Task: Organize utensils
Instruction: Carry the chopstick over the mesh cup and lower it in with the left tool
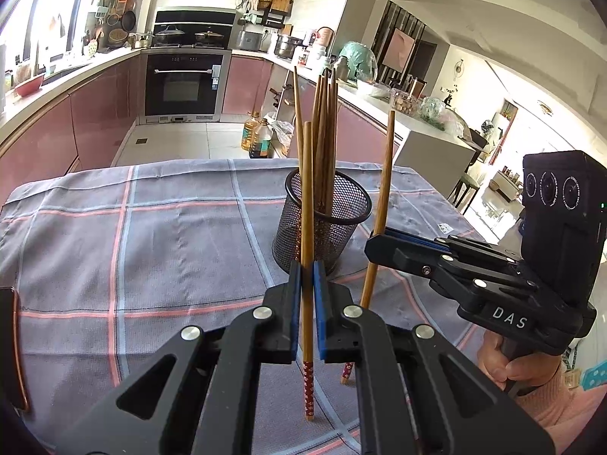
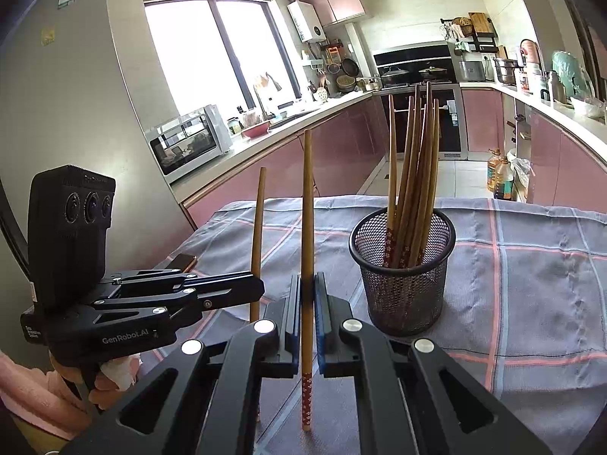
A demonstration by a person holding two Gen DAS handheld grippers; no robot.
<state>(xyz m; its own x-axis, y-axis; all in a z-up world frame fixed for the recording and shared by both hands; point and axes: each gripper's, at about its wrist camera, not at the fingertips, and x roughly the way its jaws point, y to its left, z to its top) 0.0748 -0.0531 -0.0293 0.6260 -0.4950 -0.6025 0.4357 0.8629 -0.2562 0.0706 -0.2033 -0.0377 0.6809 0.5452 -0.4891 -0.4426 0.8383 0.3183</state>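
Both grippers pinch one chopstick each, upright: our left gripper (image 1: 307,284) clamps a wooden chopstick (image 1: 308,204), our right gripper (image 2: 307,295) clamps another chopstick (image 2: 308,204). Just beyond them stands the black mesh holder (image 1: 322,223) with more chopsticks (image 1: 324,132) in it, on the bench's checked cloth (image 1: 151,235).

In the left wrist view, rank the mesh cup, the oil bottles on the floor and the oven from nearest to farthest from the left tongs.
1. Mesh cup: on the checked cloth just ahead of the left tongs, slightly right.
2. Oil bottles: on the floor past the table's far edge.
3. Oven: built into the far cabinets, ahead and left.
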